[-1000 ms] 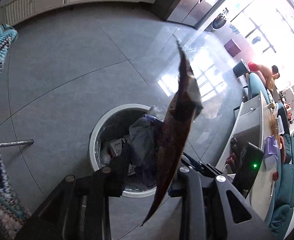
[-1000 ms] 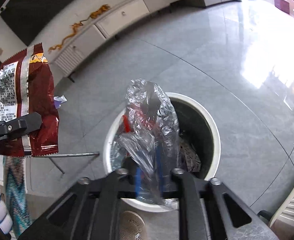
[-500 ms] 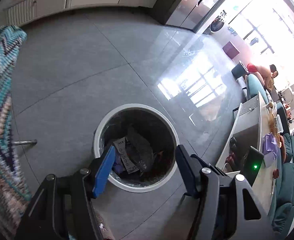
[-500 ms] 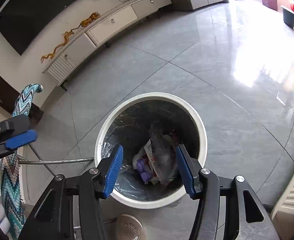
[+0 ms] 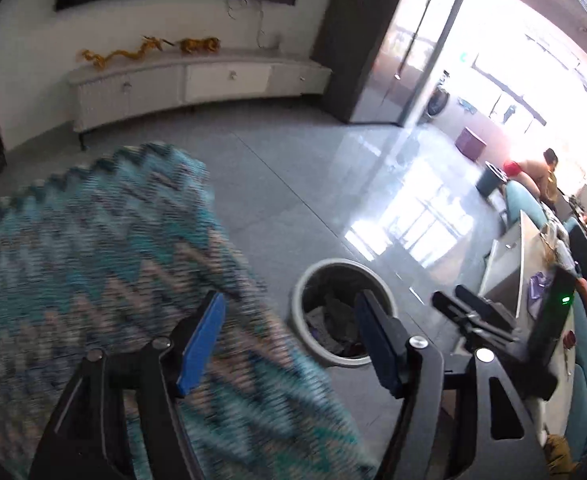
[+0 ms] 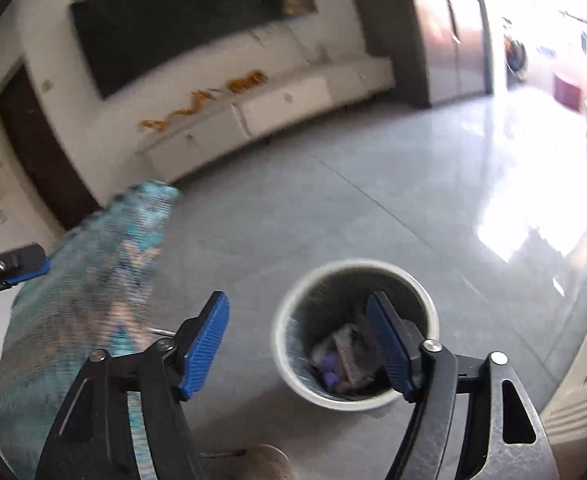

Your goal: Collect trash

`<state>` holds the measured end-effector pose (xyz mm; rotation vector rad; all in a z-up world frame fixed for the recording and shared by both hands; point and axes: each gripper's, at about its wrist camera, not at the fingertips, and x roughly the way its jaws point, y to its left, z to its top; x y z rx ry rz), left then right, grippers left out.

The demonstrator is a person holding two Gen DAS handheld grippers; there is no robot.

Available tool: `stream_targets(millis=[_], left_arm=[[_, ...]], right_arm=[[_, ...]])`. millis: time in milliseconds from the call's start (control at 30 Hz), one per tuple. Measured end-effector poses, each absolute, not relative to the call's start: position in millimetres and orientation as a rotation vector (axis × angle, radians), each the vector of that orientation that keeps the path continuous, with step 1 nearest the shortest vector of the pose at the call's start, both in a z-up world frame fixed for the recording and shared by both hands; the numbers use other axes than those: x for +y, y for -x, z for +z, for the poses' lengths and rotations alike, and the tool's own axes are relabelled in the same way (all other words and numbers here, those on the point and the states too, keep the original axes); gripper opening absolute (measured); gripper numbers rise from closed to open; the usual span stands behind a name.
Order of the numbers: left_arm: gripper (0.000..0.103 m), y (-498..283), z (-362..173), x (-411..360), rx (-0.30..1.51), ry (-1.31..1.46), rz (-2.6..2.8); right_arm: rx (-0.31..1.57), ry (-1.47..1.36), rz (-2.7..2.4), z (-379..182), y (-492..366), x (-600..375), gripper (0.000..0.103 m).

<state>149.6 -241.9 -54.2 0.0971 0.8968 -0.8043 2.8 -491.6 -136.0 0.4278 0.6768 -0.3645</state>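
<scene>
On the glossy grey tile floor (image 6: 333,208), a round white bin (image 6: 289,364) is holding crumpled wrappers (image 6: 345,356). Both the left gripper (image 5: 289,340) and the right gripper (image 6: 299,344) have just been opening, ribbed blue pads apart with nothing between them, beside a zigzag-knit teal cloth (image 5: 93,240).

We see the throw (image 5: 93,240) only as a smear of teal zigzags, cut off at the left and bottom edges, so we cannot tell what it lies over. In the bin (image 6: 355,334) we make out a crumpled heap, purple and grey, too blurred to name piece by piece; a finger (image 6: 389,344) hides part of it. The window side (image 5: 533,80) is washed out to white
</scene>
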Motion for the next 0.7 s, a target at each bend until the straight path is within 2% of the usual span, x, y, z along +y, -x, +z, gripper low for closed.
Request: stream_targets(millis=[67,133,333,533,700], left_arm=[[0.071,-146,-37,-195,0.845,-0.089,-0.762],[0.073,-144,-22,-152,0.801,-0.088,-0.705],[0.073,-133,5,-29,0.711,-0.047,-0.545],[0.074,-100,20,69,0.609,-0.042,-0.349],[0.077,-76,22,118,0.547,-0.01,-0.204]], right_arm=[[0.642,-0.387,-0.32,-112,-5,-463,0.074],[0.611,-0.349,-0.282,-91,-6,-436,0.083],[0.543,-0.277,-0.182,-42,-8,-357,0.093],[0.509,-0.212,-0.102,-13,-11,-277,0.098],[0.489,-0.105,-0.055,2,-15,-215,0.101]])
